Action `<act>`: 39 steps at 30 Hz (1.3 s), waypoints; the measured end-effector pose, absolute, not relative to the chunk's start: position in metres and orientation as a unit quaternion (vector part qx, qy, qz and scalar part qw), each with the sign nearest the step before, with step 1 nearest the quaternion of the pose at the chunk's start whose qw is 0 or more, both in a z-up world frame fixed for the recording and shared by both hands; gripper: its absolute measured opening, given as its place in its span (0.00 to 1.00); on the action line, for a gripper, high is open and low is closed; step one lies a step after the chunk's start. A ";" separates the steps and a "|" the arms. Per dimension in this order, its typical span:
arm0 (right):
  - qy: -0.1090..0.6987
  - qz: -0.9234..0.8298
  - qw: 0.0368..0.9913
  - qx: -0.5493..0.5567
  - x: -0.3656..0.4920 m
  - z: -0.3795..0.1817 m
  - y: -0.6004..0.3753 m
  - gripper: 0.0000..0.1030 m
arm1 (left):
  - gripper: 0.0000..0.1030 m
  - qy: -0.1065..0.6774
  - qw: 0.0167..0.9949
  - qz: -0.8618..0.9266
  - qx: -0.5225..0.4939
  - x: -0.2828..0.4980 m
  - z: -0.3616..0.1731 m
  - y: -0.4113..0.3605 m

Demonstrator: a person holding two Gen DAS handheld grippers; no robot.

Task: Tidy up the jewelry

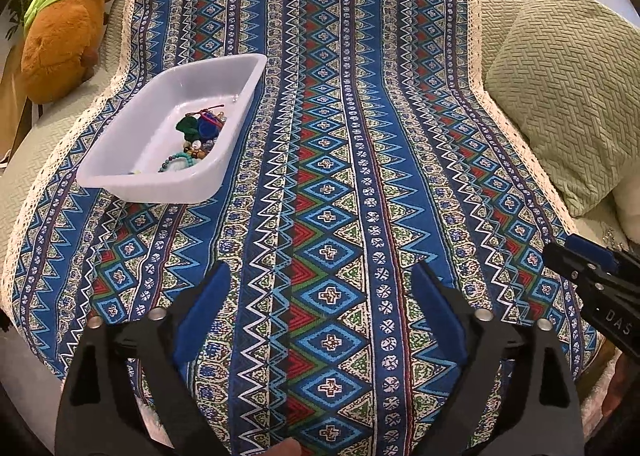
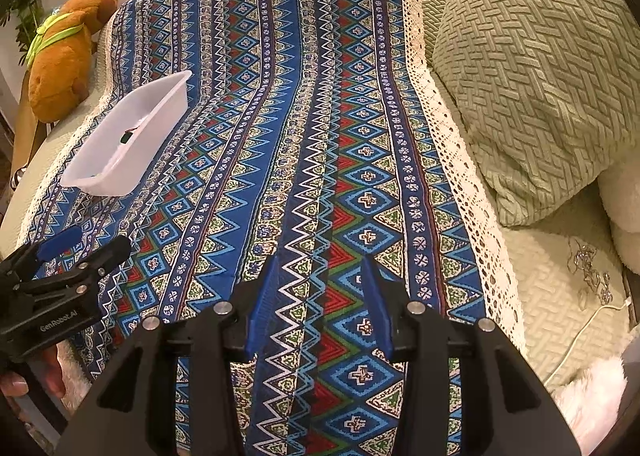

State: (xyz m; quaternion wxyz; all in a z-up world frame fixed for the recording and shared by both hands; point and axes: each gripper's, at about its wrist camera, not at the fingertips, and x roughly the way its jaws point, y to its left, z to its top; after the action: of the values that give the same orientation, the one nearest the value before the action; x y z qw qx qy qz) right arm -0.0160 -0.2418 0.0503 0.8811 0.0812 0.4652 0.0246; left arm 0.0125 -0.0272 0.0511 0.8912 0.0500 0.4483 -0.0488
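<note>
while both my grippers hang over the near end of the patterned cloth (image 1: 360, 104), nothing lies between their fingers. my left gripper (image 1: 320, 296) has its jaws spread wide above bare cloth. my right gripper (image 2: 318, 292) has its jaws partly apart, also empty, and it sits just right of the left one.

the white tray (image 1: 120, 180) rests on the left part of the cloth, close to the cloth's lace edge (image 1: 120, 76), well apart from both grippers. the jewelry (image 1: 196, 136), a heap of beads and bracelets, lies in the tray's right half.

between the tray and the cloth's right lace edge the cloth is open. a green pillow (image 2: 540, 68) sits beyond that right edge, and a plush toy (image 1: 64, 24) beyond the far left edge.
</note>
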 end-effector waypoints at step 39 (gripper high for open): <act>0.477 0.023 0.874 0.092 -0.014 0.040 -0.249 0.46 | 0.95 0.461 0.885 -0.043 0.048 0.013 0.041 -0.024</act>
State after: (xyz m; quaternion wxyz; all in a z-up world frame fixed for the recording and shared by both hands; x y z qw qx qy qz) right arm -0.0142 -0.2489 0.0395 0.8737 0.0919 0.4771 0.0228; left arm 0.0132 -0.0237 0.0409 0.8853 0.0475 0.4605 -0.0433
